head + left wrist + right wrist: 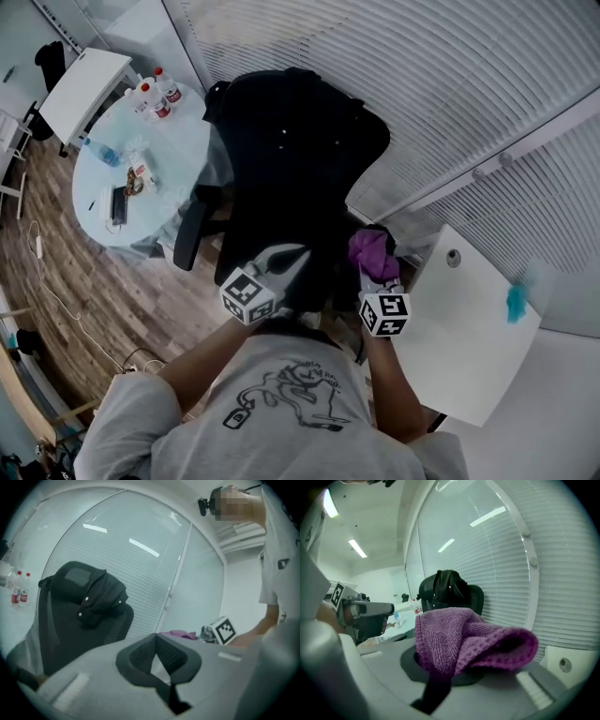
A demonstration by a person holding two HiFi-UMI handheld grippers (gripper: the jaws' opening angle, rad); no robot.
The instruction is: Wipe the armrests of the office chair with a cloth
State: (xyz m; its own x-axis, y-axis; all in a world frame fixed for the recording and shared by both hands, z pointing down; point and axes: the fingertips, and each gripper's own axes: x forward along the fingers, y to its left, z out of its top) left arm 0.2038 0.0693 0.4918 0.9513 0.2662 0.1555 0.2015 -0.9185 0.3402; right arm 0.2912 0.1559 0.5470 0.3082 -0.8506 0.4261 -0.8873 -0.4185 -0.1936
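Note:
A black office chair with a dark garment draped over its back stands in front of me; its left armrest juts toward the round table. My right gripper is shut on a bunched purple cloth beside the chair's right side. That cloth covers the jaw tips of the right gripper in the right gripper view, with the chair behind it. My left gripper hovers over the seat, its tips meeting with nothing held. In the left gripper view the left gripper points past the chair.
A pale round table with bottles, a phone and small items stands left of the chair. A white desk with a blue object lies to the right. A glass wall with blinds runs behind the chair.

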